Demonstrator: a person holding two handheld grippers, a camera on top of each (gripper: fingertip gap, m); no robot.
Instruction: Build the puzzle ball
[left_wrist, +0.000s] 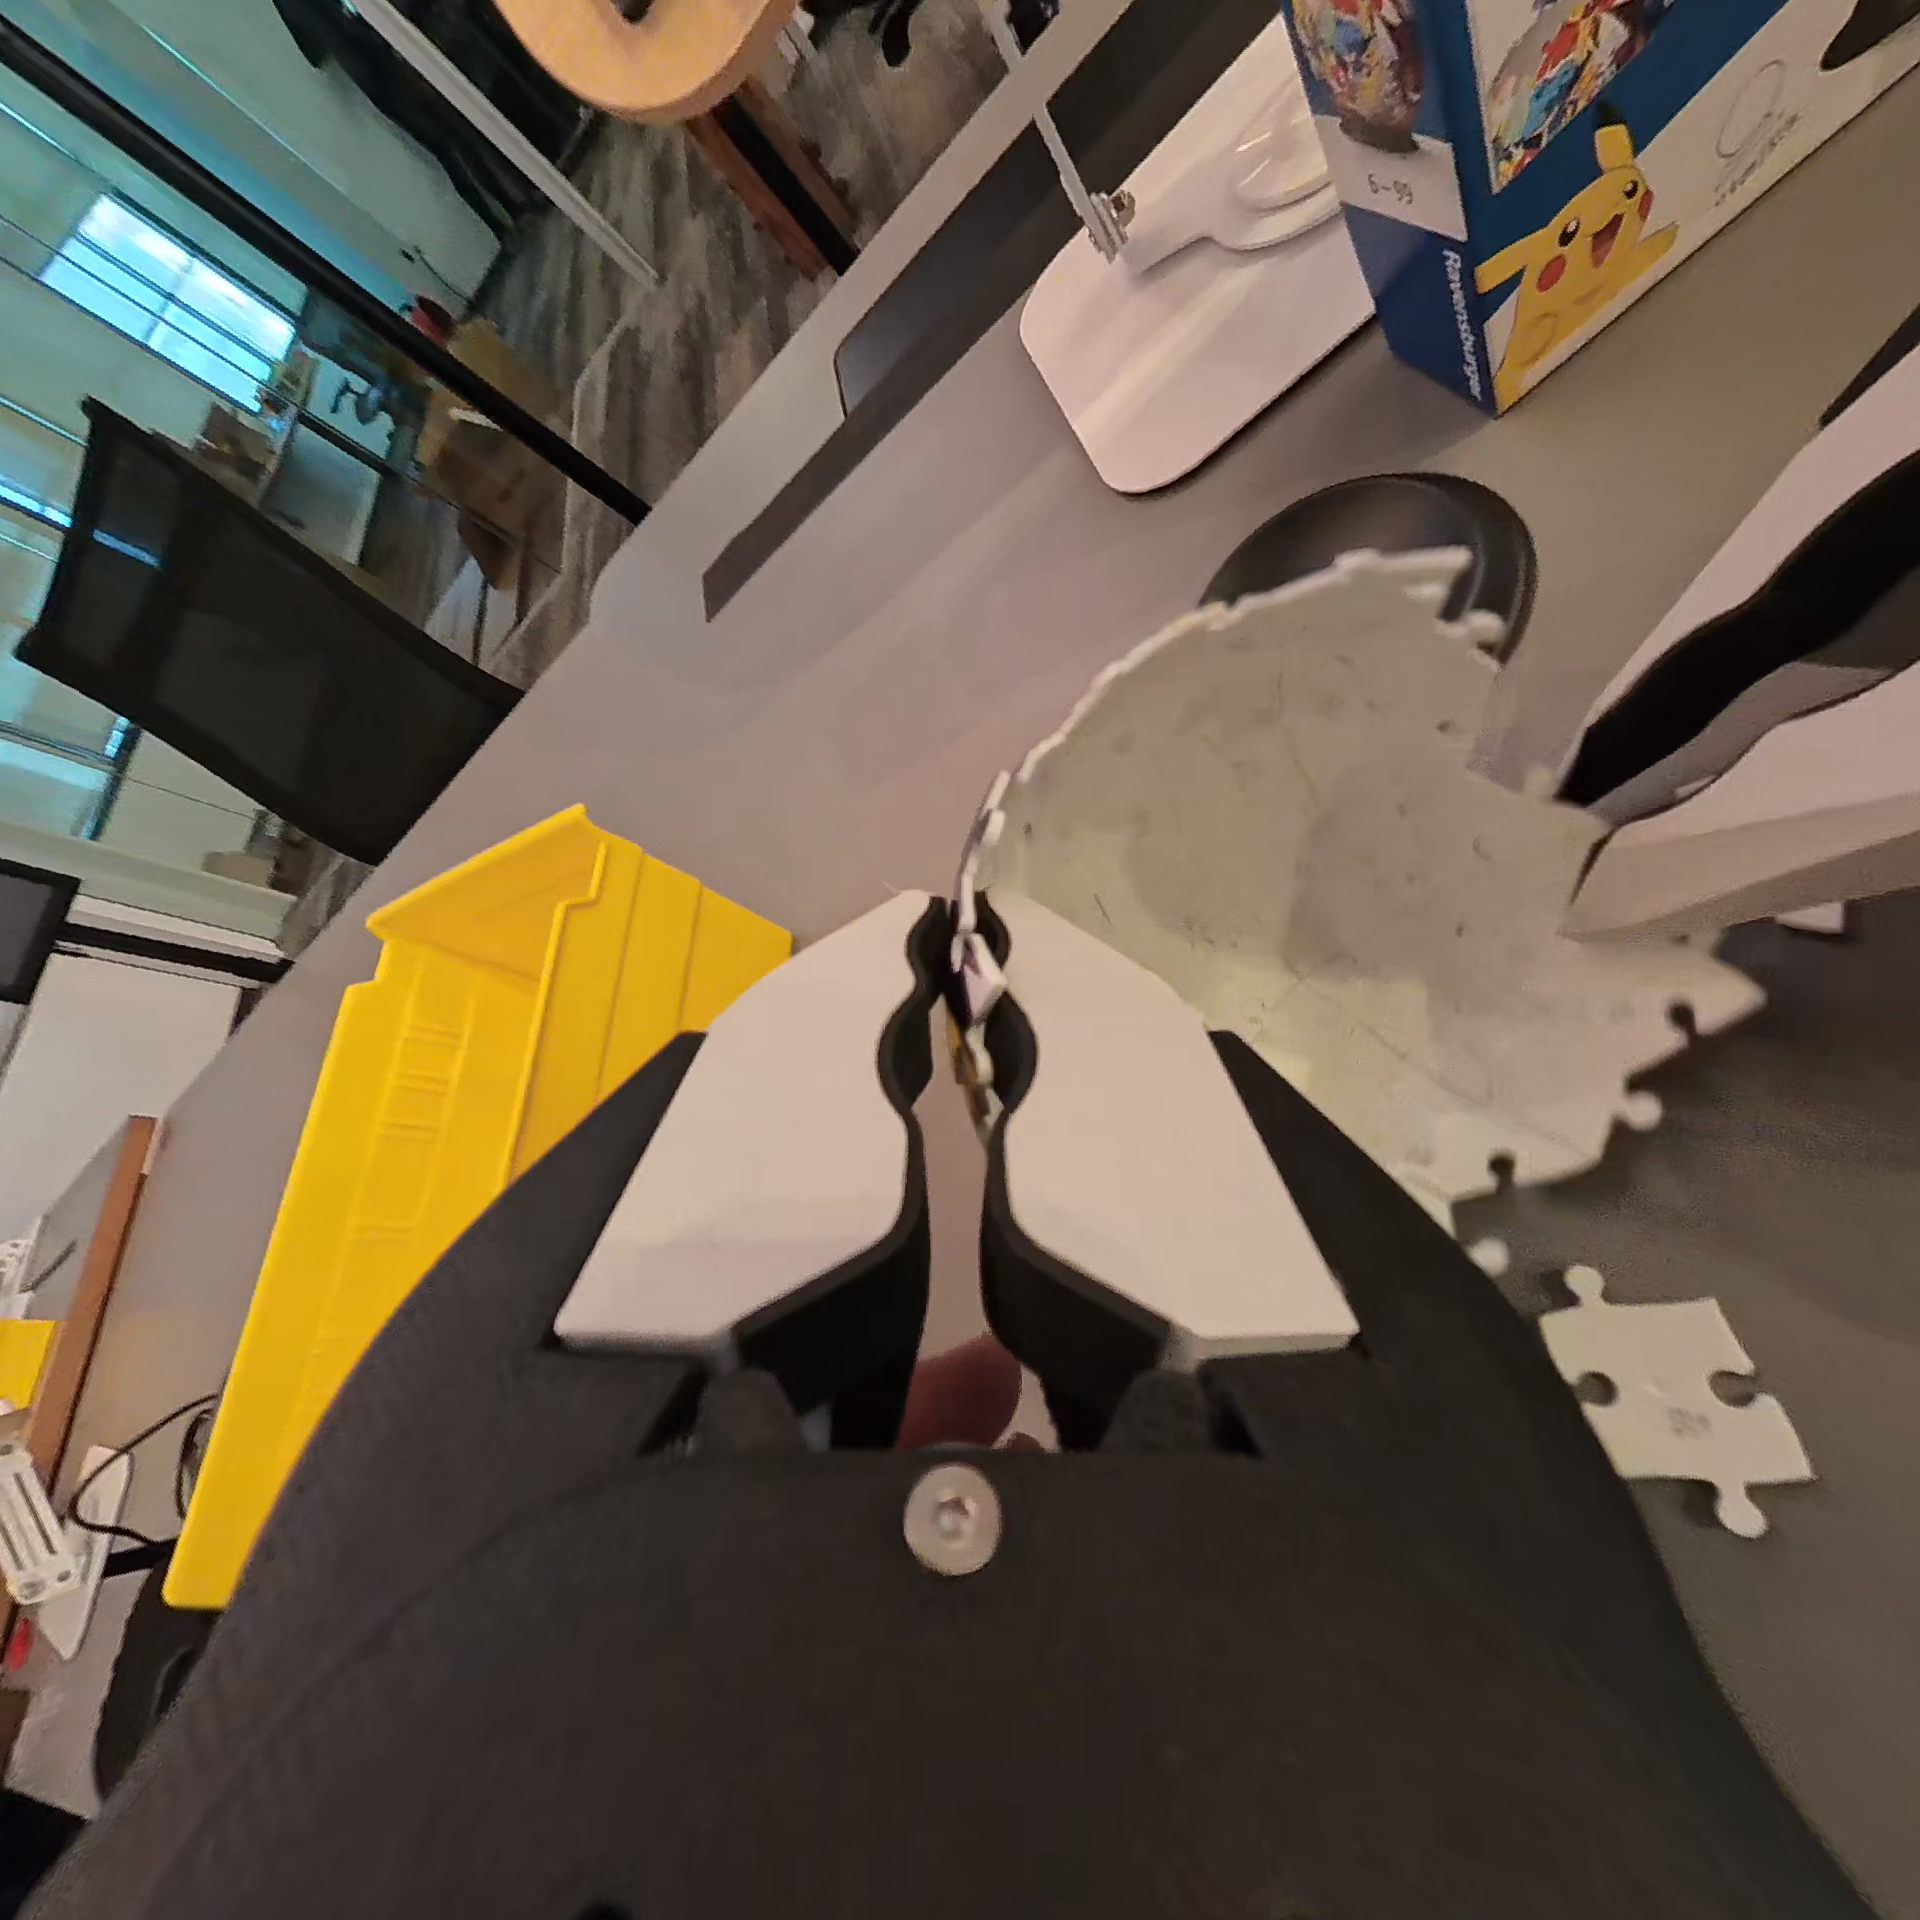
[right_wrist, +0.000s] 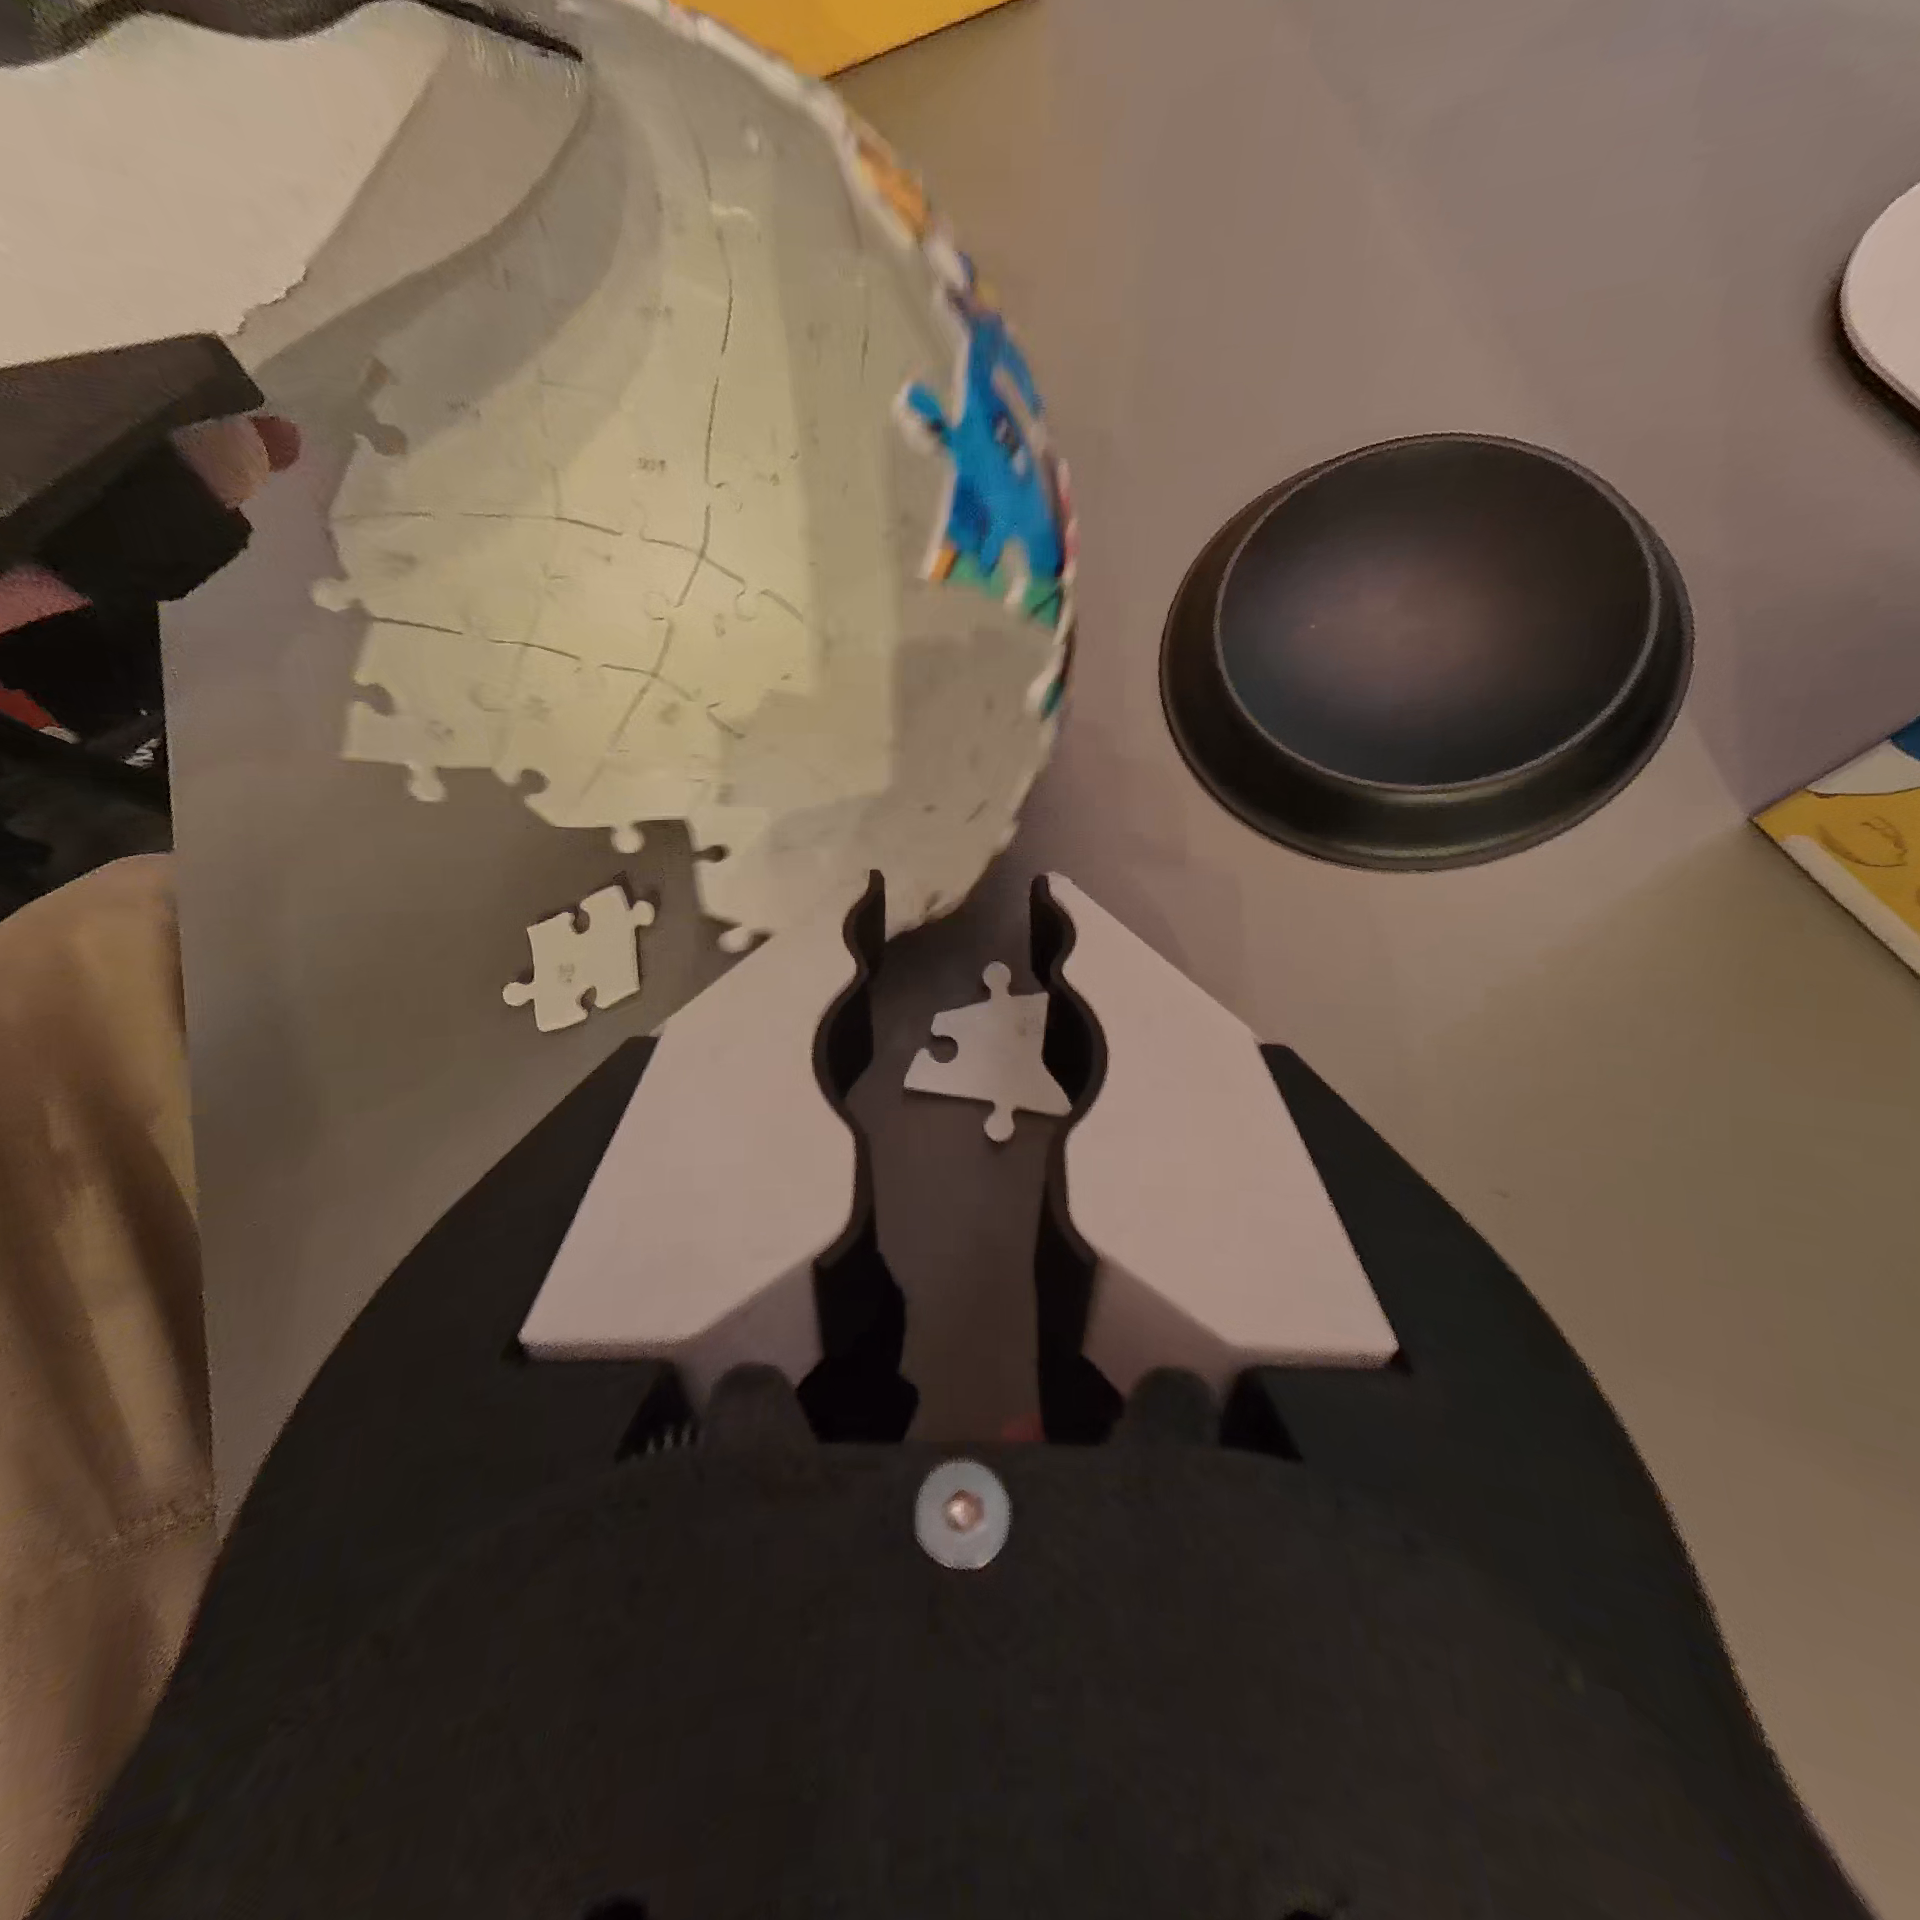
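Plainly, the left claw (left_wrist: 968, 966) is clamped on the rim of the half-built puzzle ball (left_wrist: 1299, 883), holding the curved shell tilted above the worktop (left_wrist: 831, 675). Opposite, the right claw (right_wrist: 958, 997) is parted and grips nothing; a loose piece (right_wrist: 987, 1055) lies flat between its jaws, a second piece (right_wrist: 577, 961) just beside. Outward sits the black stand (right_wrist: 1429, 649). Such a shell looks light but fragile: seams likely pop under squeeze, so edge grips probably suit best.
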